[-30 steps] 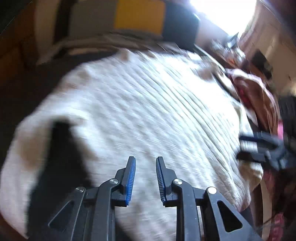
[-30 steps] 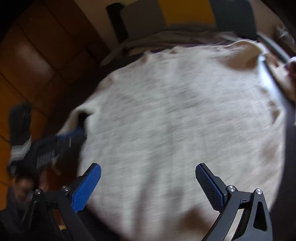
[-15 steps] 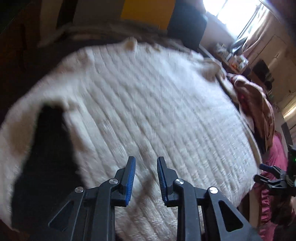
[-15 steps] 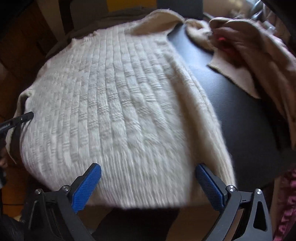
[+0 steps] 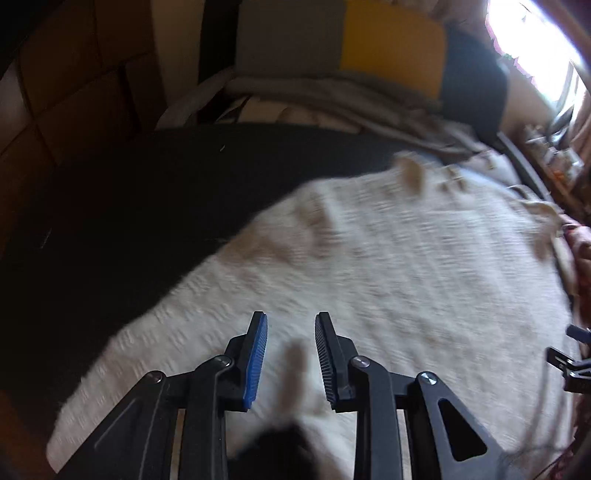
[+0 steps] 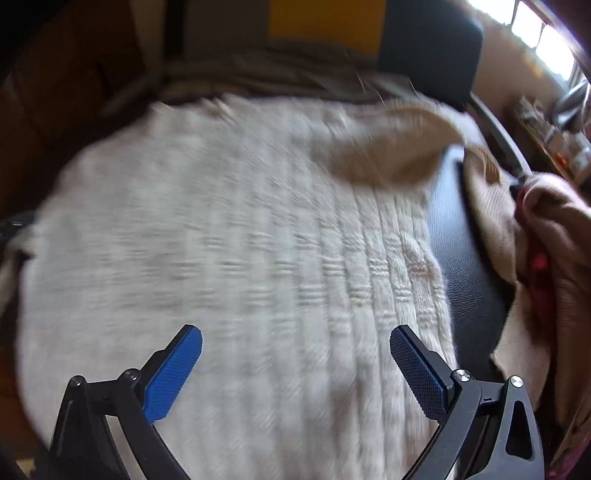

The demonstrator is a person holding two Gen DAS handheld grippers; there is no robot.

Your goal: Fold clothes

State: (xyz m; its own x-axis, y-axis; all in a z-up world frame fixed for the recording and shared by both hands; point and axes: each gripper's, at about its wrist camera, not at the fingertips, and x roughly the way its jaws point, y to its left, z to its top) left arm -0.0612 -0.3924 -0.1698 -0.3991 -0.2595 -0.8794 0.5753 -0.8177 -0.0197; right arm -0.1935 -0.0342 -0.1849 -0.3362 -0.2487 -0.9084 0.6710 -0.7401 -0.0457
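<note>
A cream cable-knit sweater (image 5: 388,266) lies spread flat on a dark tabletop (image 5: 147,206); it also fills the right wrist view (image 6: 236,243). My left gripper (image 5: 290,332) hovers over the sweater's near part, its jaws a narrow gap apart with nothing between them. My right gripper (image 6: 295,345) hovers over the sweater's near edge with its jaws wide apart and empty. Its tip shows at the right edge of the left wrist view (image 5: 570,363). Both views are motion-blurred.
A heap of beige and pink clothes (image 6: 543,258) lies to the right of the sweater. Bare dark tabletop (image 6: 465,258) shows between them. Grey, yellow and dark cushions (image 5: 391,48) and a grey blanket (image 5: 332,96) stand behind the table. A bright window (image 5: 532,33) is at far right.
Both cameras have swung: the left view now takes in bare tabletop left of the sweater, the right view has shifted toward the sweater's middle. Neither gripper's opening has changed.
</note>
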